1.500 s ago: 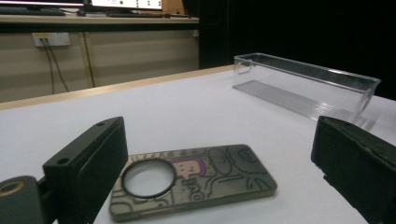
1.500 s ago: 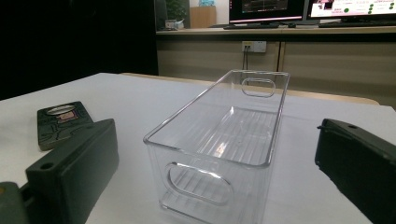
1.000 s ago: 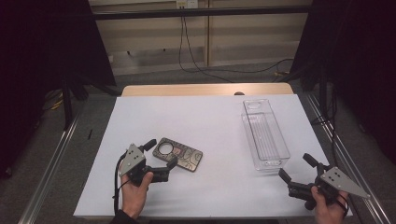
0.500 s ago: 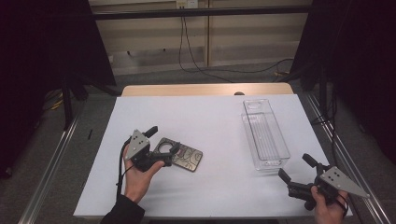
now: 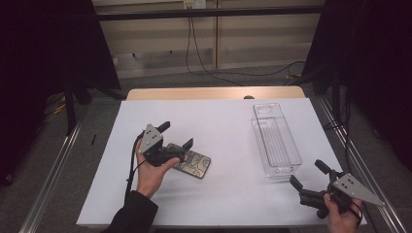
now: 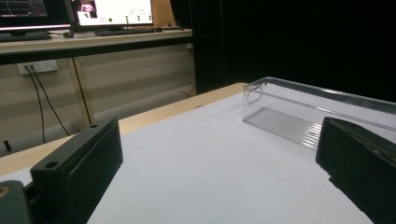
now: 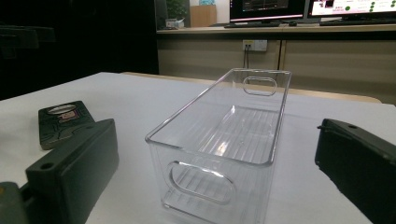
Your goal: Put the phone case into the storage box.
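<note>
The flat dark device with the patterned face lies on the white sheet, left of the middle and toward the near side, with one long edge angled toward the near right. Your left gripper sits just over its far left end, your left hand wrapped around the body from the near side, and its jaws stand wide apart with nothing between them. In the left gripper view those two black jaws frame bare sheet, and beyond them you look toward the clear plastic bin at the far right. From the high view it is hard to tell whether the gripper body touches the device or only hangs just above it. The bin stands upright on the right half of the sheet, well apart from the device, long and narrow, running from near to far, with a cut-out handle at each short end and a ribbed floor. Your right gripper is at the near right corner of the sheet, just near of the bin's near end, held in your right hand, jaws spread wide and gripping nothing. In the right gripper view the bin stands between the two jaws but farther off, not touched, and the device lies at the left. The wooden table edge shows beyond the far side of the sheet.
</note>
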### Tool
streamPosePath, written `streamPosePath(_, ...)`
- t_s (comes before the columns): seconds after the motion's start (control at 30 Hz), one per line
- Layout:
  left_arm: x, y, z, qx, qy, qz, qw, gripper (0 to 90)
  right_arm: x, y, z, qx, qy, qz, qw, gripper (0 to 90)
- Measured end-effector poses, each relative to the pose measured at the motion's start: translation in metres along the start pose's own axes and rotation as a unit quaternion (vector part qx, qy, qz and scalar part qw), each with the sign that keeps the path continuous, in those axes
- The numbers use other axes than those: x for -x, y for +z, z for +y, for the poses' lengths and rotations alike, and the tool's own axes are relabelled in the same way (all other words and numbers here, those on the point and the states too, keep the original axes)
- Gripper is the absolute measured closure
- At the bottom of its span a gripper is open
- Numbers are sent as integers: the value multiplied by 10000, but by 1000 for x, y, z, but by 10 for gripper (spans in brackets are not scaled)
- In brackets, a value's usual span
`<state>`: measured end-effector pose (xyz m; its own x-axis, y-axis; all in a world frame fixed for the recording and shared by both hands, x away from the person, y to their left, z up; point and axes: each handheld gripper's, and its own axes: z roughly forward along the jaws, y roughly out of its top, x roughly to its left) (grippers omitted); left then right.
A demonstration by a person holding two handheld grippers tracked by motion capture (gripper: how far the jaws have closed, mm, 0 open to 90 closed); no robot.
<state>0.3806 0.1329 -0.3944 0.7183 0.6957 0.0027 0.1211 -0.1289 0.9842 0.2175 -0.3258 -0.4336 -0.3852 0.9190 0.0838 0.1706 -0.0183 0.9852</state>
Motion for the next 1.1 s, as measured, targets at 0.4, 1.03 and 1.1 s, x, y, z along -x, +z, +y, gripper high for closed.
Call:
streamPosePath(0.4, -5, 27, 8, -76, -107, -90, 9999, 51, 0, 1, 0, -31, -6, 40, 10000, 0)
streamPosePath(1.03, -1, 40, 3, -247, -110, -404, 9988, 514, -1, 0, -1, -50, -8, 41, 10000, 0)
streamPosePath(1.1, 0, 38, 3, -194, -40, -280, 9994, 575, -2, 0, -1, -48, -21, 55, 10000, 0)
